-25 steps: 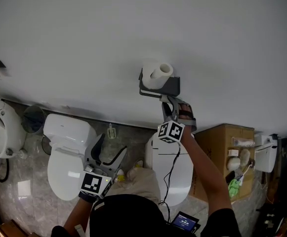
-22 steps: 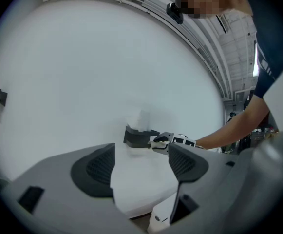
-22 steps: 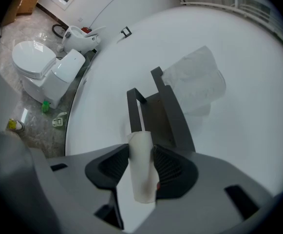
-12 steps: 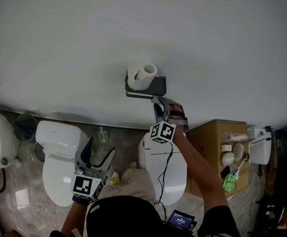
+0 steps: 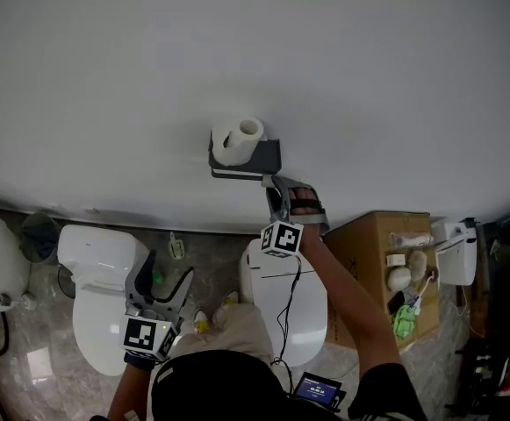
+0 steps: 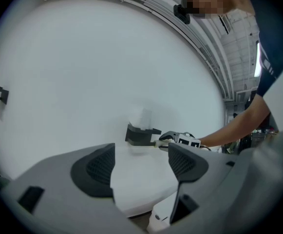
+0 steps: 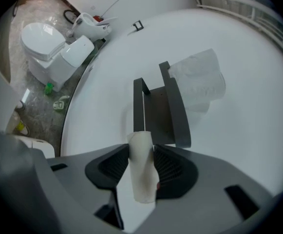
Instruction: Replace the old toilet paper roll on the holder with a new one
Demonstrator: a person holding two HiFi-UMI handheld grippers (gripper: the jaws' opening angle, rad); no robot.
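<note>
Although a full toilet paper roll (image 5: 237, 139) stands on end on the flat top of the dark wall holder (image 5: 268, 158) near the centre of the head view, the swap looks only partly done. The right gripper (image 5: 275, 185), just below and to the right of the holder, has its jaws pinched on the bare cardboard tube (image 7: 142, 167) of the old roll. In the right gripper view the tube lines up with the holder's thin bar (image 7: 138, 106) and its far end meets the bar's tip, so whether it is fully clear of the bar cannot be told. The left gripper (image 5: 161, 274) hangs at the lower left above a toilet (image 5: 96, 270), jaws spread wide with nothing between them. By these signs the old tube is off, or nearly so. What seems left is to put the tube aside, take the full roll from the top and thread it onto the bar.
</note>
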